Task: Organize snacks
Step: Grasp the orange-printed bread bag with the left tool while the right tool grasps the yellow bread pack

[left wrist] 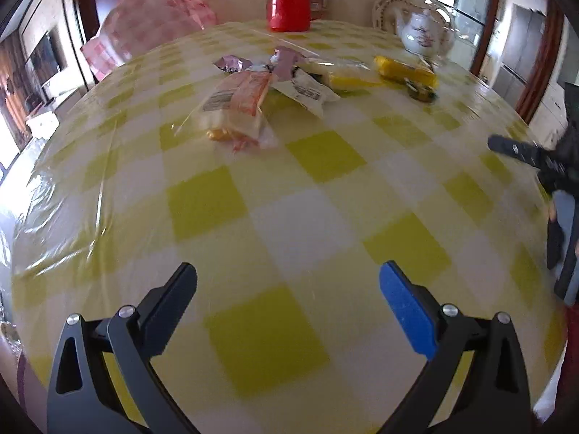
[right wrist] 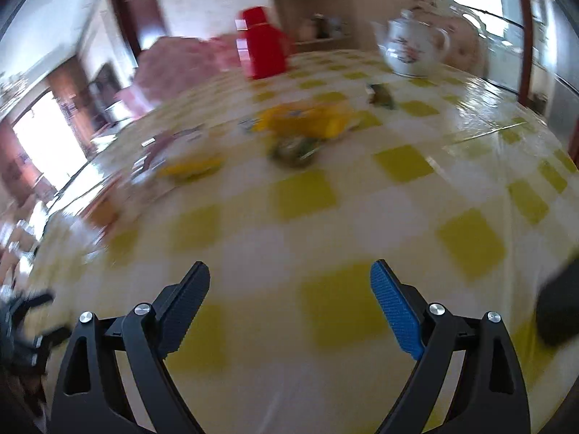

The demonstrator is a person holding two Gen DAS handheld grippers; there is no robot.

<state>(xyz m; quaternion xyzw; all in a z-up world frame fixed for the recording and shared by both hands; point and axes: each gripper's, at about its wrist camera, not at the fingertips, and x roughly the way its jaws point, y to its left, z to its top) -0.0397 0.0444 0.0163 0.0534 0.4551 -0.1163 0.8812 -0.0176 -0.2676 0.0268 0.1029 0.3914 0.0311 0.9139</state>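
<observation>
Snacks (left wrist: 289, 79) lie ahead of both spread, empty tongs: left tongs (left wrist: 287, 285), right tongs (right wrist: 289, 282), nearer the red flask (left wrist: 289, 0).

Motion blur smears the yellow snack packets (right wrist: 304, 123) at centre of the right wrist view; a dark blurred shape (right wrist: 559, 307) is cut off at right edge.
</observation>
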